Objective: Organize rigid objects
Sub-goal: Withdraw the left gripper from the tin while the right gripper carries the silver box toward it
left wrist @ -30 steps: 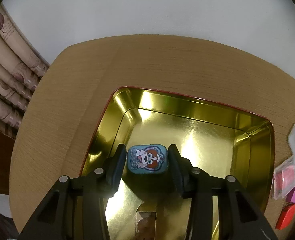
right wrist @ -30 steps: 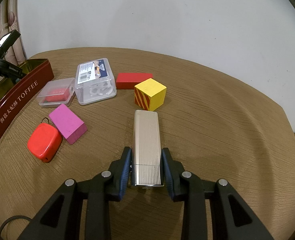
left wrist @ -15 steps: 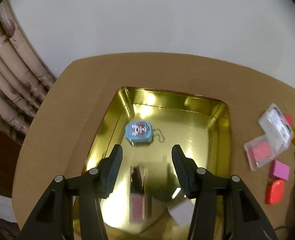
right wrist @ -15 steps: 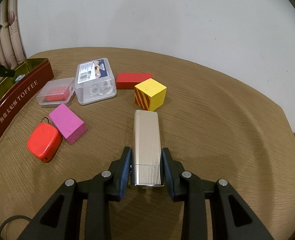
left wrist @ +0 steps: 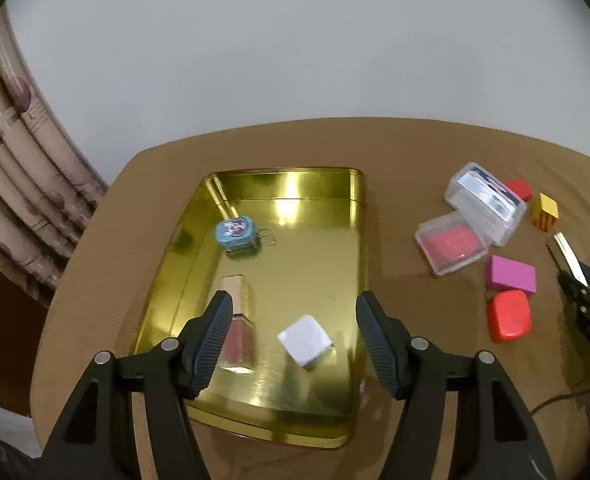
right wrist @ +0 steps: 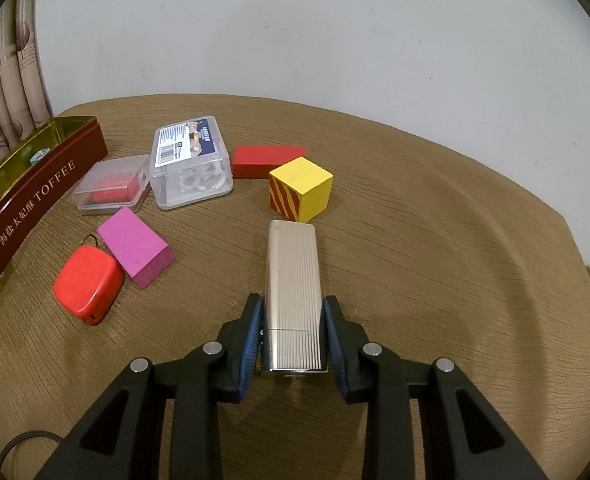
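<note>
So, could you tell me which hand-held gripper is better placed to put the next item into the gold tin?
Probably the right hand-held gripper: it is shut on the ribbed metal case. The left hand-held gripper hangs open and empty above the gold tin, its jaws having just been opening.

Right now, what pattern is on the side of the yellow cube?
Red diagonal stripes on one side of the yellow cube; its top is plain yellow. Clearest in the right wrist view.
</note>
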`<state>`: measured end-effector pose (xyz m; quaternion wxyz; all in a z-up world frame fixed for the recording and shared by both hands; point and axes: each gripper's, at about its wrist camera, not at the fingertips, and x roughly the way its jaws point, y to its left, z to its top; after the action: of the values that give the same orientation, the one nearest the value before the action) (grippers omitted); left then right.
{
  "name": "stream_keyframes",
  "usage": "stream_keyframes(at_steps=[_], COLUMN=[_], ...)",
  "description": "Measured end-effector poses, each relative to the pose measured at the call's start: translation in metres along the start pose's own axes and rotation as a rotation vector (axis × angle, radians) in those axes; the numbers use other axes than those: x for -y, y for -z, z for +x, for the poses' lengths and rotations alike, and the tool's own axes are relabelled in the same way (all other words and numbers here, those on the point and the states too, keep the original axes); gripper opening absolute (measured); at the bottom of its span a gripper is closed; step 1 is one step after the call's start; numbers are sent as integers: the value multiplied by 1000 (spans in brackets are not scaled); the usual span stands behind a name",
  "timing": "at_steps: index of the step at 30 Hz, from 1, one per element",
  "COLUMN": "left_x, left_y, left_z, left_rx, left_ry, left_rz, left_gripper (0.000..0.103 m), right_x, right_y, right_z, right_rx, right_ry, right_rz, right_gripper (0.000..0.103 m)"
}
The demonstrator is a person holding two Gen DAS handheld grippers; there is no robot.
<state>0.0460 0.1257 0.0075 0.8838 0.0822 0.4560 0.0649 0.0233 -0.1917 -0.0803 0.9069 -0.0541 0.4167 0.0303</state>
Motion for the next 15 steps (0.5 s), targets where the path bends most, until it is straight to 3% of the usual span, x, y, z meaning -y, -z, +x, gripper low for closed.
stream_keyframes(at_steps=[15], left_x=[0], left_y=[7], left_z=[-9], left_rx=[8], left_ry=[6], left_rz=[-33], left_gripper=[63], right_x=[0], right_y=[1], right_z=[0], right_rx=[2], right_ry=[3], right_rz=[-6], right_gripper=[31])
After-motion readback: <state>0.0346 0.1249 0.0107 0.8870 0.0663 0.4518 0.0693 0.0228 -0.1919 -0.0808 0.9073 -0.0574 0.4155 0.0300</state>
